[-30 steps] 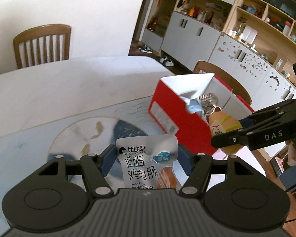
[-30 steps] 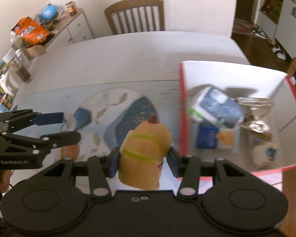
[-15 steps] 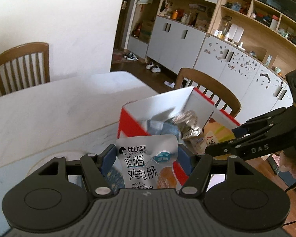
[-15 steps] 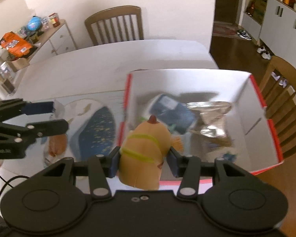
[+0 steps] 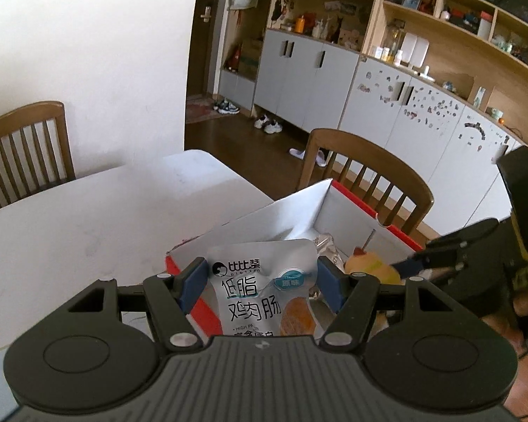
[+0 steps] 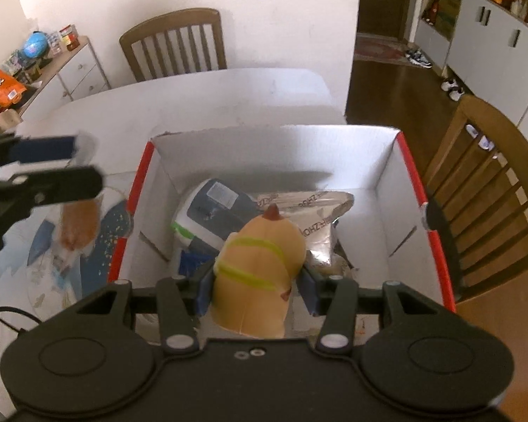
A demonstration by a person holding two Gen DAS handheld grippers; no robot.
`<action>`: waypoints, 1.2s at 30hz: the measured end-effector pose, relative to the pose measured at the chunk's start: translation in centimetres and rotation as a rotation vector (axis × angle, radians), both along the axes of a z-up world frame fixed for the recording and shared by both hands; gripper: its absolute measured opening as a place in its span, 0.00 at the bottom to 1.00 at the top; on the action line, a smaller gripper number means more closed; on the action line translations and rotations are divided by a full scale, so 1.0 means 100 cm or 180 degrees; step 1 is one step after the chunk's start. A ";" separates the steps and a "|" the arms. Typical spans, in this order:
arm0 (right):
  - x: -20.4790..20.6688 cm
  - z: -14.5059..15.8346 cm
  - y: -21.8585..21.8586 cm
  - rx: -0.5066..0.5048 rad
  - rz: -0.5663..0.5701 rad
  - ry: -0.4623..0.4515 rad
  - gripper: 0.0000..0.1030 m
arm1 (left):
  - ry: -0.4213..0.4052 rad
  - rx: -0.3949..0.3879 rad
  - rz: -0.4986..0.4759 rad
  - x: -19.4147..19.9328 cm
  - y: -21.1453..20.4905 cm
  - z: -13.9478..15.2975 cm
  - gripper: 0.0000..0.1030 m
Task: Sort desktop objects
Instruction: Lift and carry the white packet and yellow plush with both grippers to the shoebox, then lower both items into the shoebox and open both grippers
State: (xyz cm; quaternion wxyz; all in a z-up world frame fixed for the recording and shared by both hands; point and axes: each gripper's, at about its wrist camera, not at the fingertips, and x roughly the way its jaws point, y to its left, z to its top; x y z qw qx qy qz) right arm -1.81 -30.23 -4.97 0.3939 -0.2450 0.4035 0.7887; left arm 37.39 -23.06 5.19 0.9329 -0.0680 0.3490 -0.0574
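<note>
Your toy bun (image 6: 260,270), pinched between the right gripper (image 6: 257,286) fingers, has come from over the bench mat to inside the red box (image 6: 410,165), seemingly ready to drop, while your left gripper (image 5: 262,283), fingers clamping the sausage pouch (image 5: 260,288), has reached the box's near corner.

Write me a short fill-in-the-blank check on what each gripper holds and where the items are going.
1. The left gripper is shut on a silver ____ with printed text.
2. The right gripper is shut on a tan squishy toy striped in ____.
3. The toy hangs over the open ____ box.
4. Behind the box stands a ____ chair.

Missing words: pouch; yellow; red; wooden
</note>
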 end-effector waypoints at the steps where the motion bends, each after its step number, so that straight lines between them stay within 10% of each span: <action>1: -0.001 -0.002 0.001 -0.0005 0.0017 -0.0001 0.47 | 0.0020 0.0018 0.0008 0.005 -0.002 -0.002 0.64; 36: -0.034 -0.067 0.022 -0.0512 0.0211 0.0023 0.47 | 0.0648 0.0549 -0.0122 0.093 -0.051 -0.079 0.64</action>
